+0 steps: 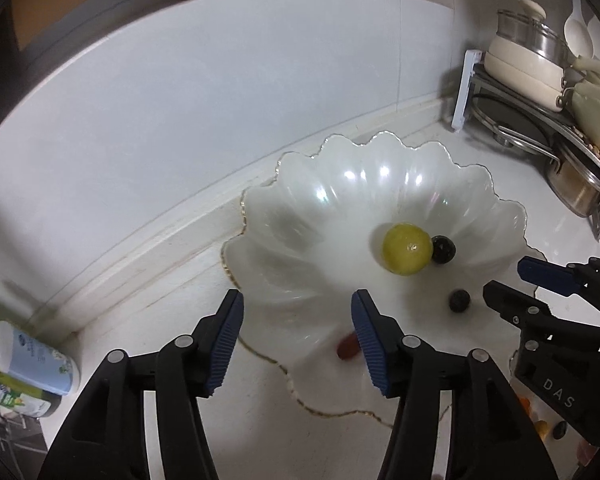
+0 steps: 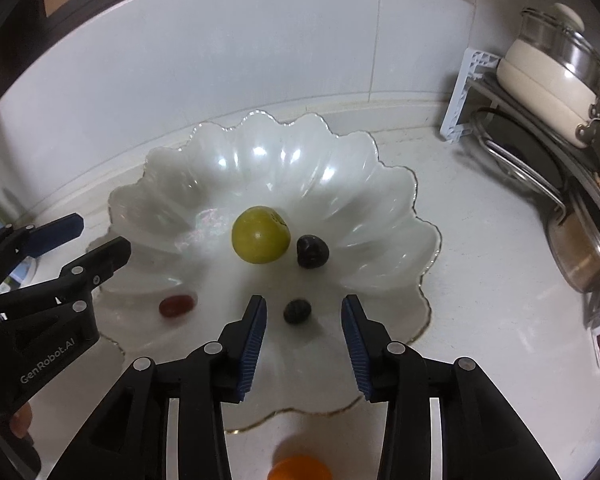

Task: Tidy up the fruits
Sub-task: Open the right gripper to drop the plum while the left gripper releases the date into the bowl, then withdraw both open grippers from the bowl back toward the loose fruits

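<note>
A white scalloped bowl (image 2: 340,184) with a gold rim stands on the counter; it also shows in the left wrist view (image 1: 300,208). In it lie a yellow-green round fruit (image 2: 261,235), two dark fruits (image 2: 312,251) (image 2: 297,311) and a red oblong fruit (image 2: 176,305). My right gripper (image 2: 304,322) is open and empty, its jaws on either side of the nearer dark fruit. My left gripper (image 1: 298,324) is open and empty over the bowl's near left side, with the red fruit (image 1: 348,349) beside its right finger. An orange fruit (image 2: 300,469) lies below the right gripper.
A rack (image 2: 548,136) with pots, pans and lids stands at the right against the wall. Bottles (image 1: 28,364) lie at the far left of the counter. Small coloured fruits (image 1: 548,428) lie on the counter at the lower right of the left wrist view.
</note>
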`<state>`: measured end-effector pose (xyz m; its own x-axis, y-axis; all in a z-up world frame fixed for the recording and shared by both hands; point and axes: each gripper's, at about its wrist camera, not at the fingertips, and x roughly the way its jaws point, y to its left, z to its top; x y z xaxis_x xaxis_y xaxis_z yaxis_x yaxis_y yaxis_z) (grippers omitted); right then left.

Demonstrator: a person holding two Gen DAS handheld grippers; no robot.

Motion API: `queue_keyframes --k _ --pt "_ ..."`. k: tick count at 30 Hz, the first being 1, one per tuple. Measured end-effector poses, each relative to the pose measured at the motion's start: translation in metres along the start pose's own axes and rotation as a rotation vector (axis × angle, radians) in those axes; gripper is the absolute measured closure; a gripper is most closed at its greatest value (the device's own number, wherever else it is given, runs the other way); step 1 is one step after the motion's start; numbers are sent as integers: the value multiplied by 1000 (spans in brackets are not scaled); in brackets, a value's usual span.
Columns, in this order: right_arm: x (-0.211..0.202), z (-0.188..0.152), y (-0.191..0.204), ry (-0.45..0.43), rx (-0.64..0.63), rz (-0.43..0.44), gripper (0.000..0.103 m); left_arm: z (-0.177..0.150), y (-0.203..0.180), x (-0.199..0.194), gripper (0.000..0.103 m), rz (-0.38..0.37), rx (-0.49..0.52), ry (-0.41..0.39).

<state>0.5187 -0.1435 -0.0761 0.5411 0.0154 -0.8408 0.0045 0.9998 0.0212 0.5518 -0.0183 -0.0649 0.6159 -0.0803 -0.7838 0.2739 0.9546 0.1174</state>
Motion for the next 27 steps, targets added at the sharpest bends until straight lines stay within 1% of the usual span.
queue_keyframes --k 8,9,12,15,22,27 --pt "-39 -5 -1 -95 9 9 62 -4 2 -44 32 30 -15 -90" --pt "-45 -6 -1 -110 7 6 63 -6 2 -52 29 40 -14 -112" --pt "-65 -9 0 -159 -3 -7 63 -10 0 -72 27 63 -11 -165" --pt "-82 -13 -1 -194 -14 -9 63 -13 -2 -88 26 76 -8 -195" --pt "-119 -27 -6 -273 -12 4 63 -25 -5 -124 26 66 -44 -242" --pt "-138 -38 -9 -305 -8 22 62 -36 -9 -149 26 59 -63 -267"
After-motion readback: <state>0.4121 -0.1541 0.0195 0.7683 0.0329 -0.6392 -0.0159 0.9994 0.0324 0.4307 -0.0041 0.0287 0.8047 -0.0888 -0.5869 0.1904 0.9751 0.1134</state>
